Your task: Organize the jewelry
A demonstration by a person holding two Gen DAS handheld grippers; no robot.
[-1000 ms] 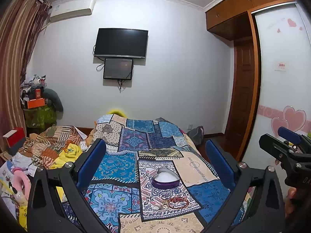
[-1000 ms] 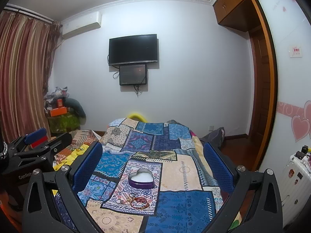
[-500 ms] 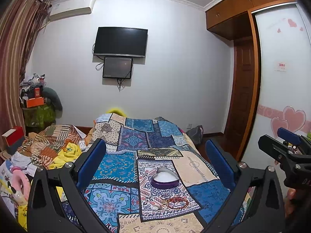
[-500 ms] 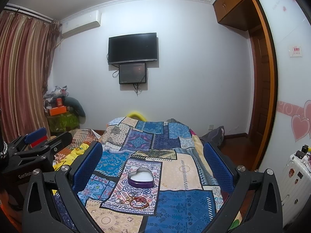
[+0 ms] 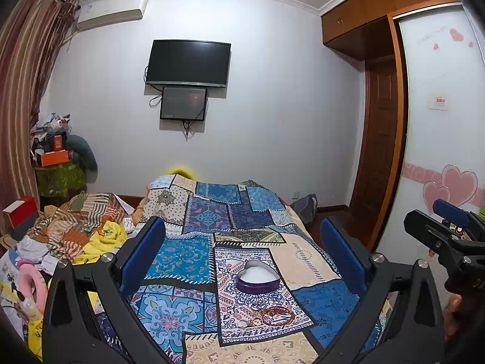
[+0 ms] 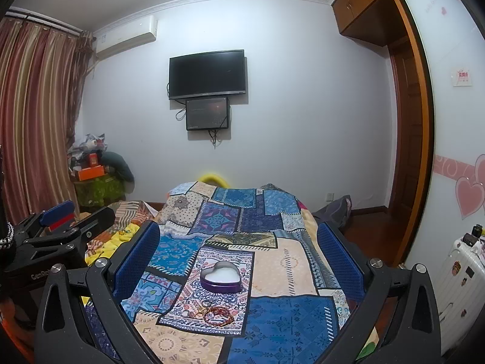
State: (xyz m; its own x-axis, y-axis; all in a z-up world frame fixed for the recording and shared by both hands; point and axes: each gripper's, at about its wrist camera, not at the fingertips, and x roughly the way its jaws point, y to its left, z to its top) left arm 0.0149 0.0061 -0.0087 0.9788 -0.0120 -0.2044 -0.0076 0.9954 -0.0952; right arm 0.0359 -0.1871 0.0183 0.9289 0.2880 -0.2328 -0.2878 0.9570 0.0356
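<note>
A purple heart-shaped box (image 5: 257, 279) with a white inside lies open on the patchwork bedspread (image 5: 182, 254); it also shows in the right wrist view (image 6: 220, 276). A small heap of jewelry, a red bead bracelet and gold rings (image 5: 271, 317), lies just in front of it, seen too in the right wrist view (image 6: 215, 315). My left gripper (image 5: 242, 254) is open and empty above the bed, well short of the box. My right gripper (image 6: 239, 257) is open and empty, likewise held back.
Crumpled clothes and bedding (image 5: 75, 230) pile up left of the bed. A cluttered stand (image 5: 57, 170) sits by the curtain. A wardrobe with a sliding door (image 5: 439, 139) stands on the right, a white suitcase (image 6: 454, 288) beside the bed. A TV (image 5: 188, 63) hangs on the far wall.
Both grippers have drifted very slightly; the view is almost the same. Nothing was taken hold of or moved.
</note>
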